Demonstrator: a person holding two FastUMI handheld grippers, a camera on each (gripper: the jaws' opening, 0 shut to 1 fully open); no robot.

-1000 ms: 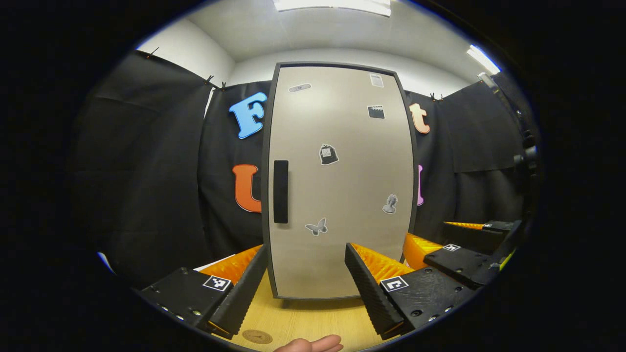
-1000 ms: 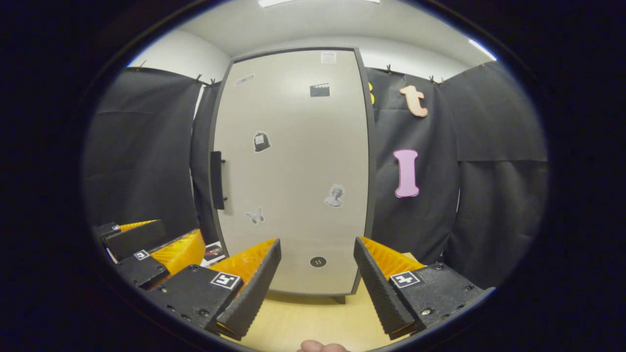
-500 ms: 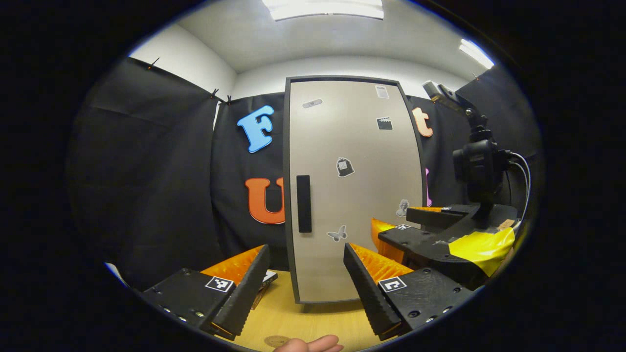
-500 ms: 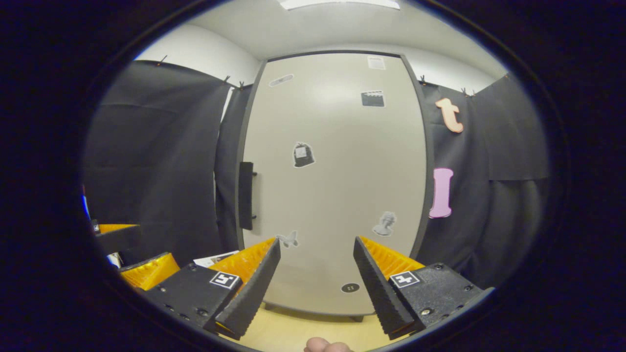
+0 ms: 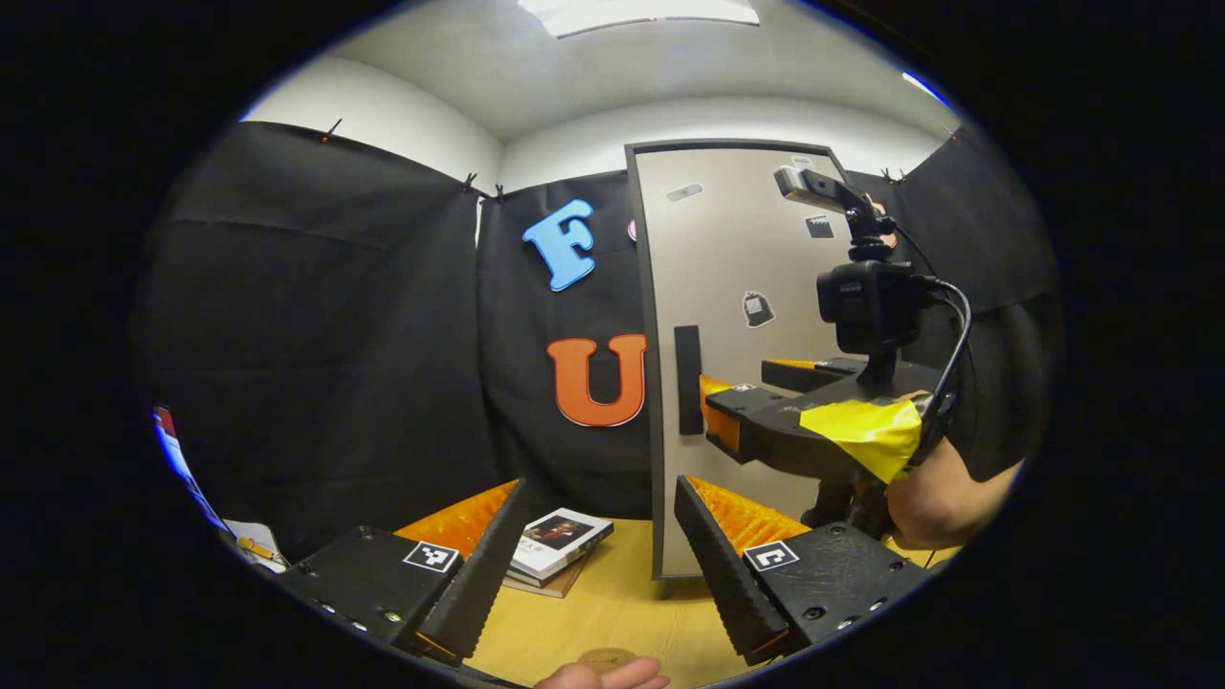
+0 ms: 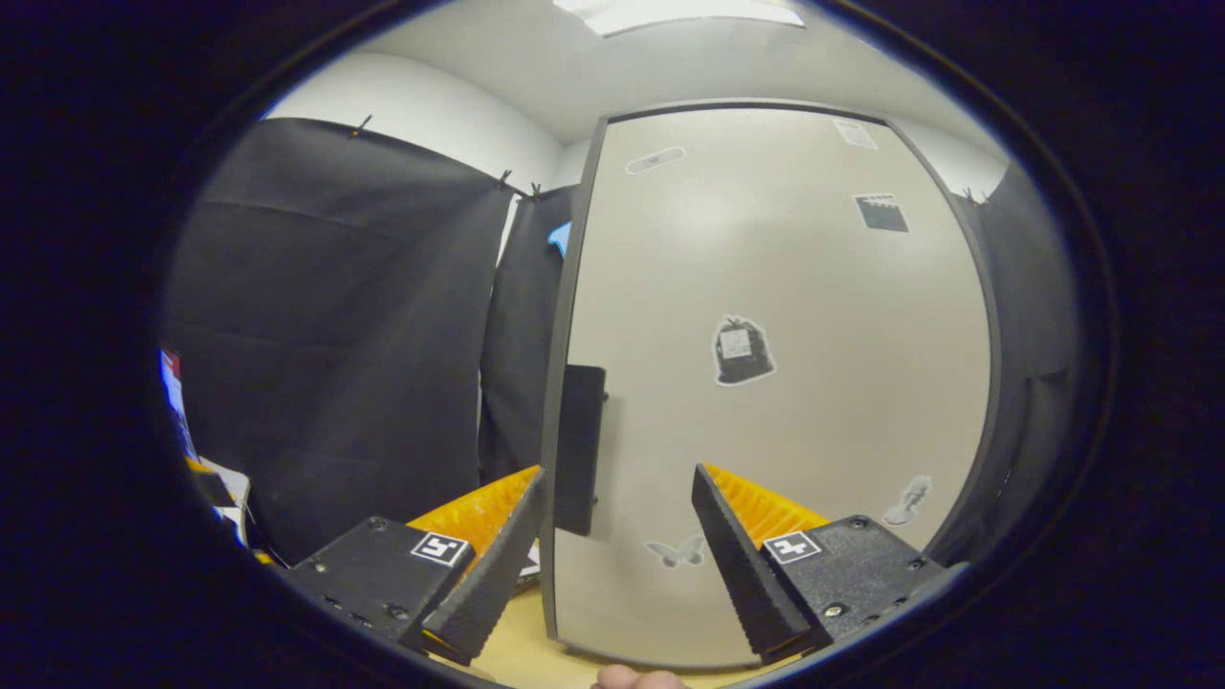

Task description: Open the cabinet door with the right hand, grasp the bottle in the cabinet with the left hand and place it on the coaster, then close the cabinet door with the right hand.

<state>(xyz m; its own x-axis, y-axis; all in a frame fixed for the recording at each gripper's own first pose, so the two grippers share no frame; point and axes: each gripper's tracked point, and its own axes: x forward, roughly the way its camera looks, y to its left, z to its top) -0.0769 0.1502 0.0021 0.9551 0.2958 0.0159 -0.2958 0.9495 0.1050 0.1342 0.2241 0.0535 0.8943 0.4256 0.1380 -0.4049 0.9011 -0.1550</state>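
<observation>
In the left gripper view my left gripper (image 5: 598, 555) sits nearest, its two fingers spread wide with nothing between them, low over the wooden table (image 5: 612, 612). The edge of my hand (image 5: 603, 675) shows at the bottom, and just in front of it lies one round coaster (image 5: 605, 657), flat on the table and partly cut off. A little farther, left of the gap between the fingers, two books (image 5: 555, 544) lie stacked. Beyond them stands one cabinet, and its cabinet door (image 5: 742, 249) is shut, tall and upright with its long axis vertical, its face turned toward me. One dark handle (image 5: 688, 380) runs vertically along the door's left edge. My right gripper (image 5: 756, 397) reaches in from the right at handle height, with my other hand (image 5: 933, 498) behind it; its fingertips point at the handle and sit just beside it, though I cannot tell whether they touch. In the right gripper view that same gripper (image 6: 617, 545) has its fingers held well apart and gripping nothing; the handle (image 6: 580, 450) stands just above the left finger, close ahead, and the door (image 6: 813, 402) rises behind. I count four stickers on it here. The bottle is somewhere I cannot see.
</observation>
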